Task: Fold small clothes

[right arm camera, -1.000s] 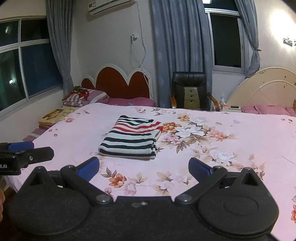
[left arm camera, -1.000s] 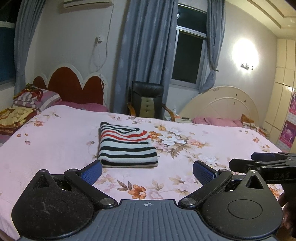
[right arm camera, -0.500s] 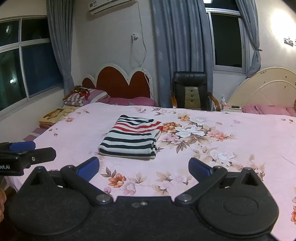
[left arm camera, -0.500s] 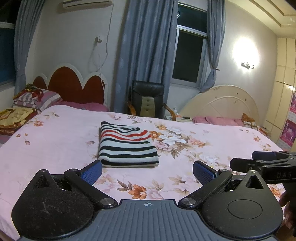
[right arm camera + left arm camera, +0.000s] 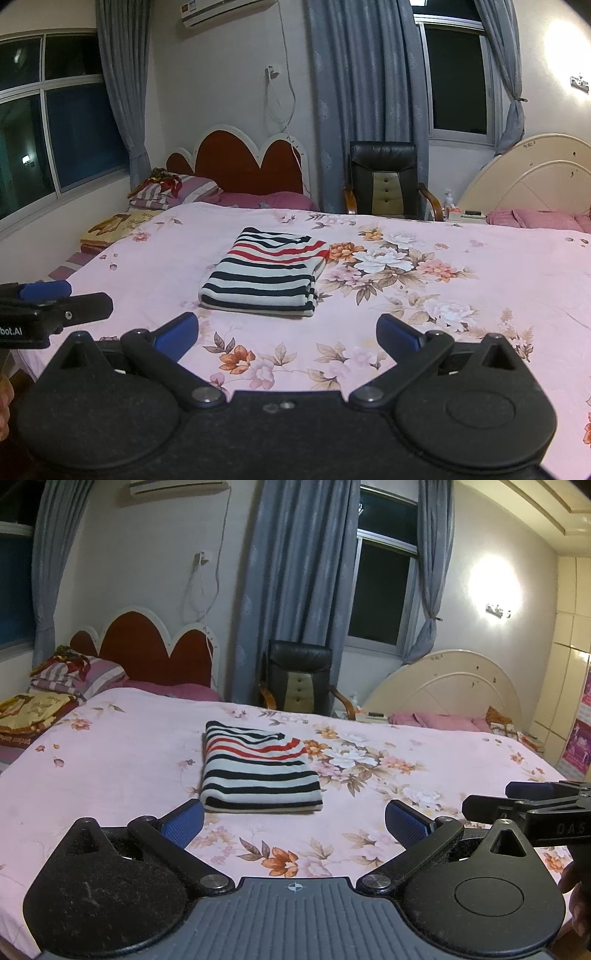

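A striped garment [image 5: 256, 771] in black, white and red lies folded into a neat rectangle on the pink floral bedsheet [image 5: 110, 760]; the right wrist view shows the same folded garment [image 5: 269, 275] mid-bed. My left gripper [image 5: 295, 821] hovers over the near edge of the bed, short of the garment, open with nothing between its blue pads. My right gripper [image 5: 286, 338] is likewise open and empty, held back from the garment. Each gripper appears at the edge of the other's view.
A red scalloped headboard [image 5: 147, 653] with pillows [image 5: 77, 675] stands at the far left. A black chair [image 5: 299, 683] sits behind the bed, and a cream headboard [image 5: 454, 686] is at the right. Folded blankets [image 5: 29, 709] lie at the left edge.
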A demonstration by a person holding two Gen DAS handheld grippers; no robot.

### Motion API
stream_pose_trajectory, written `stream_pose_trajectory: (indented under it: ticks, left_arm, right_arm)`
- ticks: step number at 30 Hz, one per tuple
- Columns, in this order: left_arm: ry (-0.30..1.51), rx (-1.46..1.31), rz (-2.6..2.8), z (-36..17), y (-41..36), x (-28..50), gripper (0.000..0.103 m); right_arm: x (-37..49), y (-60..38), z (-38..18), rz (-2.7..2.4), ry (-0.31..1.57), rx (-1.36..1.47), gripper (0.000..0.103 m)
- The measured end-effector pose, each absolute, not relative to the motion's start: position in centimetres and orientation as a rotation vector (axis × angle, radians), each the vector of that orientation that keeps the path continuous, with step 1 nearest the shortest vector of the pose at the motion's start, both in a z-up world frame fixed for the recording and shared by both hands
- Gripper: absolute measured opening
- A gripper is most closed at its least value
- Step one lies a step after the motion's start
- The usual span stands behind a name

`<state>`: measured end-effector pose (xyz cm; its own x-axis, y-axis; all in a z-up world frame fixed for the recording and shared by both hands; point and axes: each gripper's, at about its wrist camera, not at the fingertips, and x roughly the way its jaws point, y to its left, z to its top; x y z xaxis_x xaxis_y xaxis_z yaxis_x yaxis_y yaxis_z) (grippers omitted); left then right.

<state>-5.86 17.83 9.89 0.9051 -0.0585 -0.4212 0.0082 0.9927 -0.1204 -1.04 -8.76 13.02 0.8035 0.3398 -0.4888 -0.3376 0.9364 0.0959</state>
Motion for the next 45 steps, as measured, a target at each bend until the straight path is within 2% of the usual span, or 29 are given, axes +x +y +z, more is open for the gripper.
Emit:
stream_pose_trajectory:
  ticks: [45]
  left_arm:
    - [0.417,-0.108,-0.029,9.87,18.49,-5.37,0.103]
  right_arm:
    - [-0.61,-8.70,12.89,0.374,0.526,-0.005,0.102]
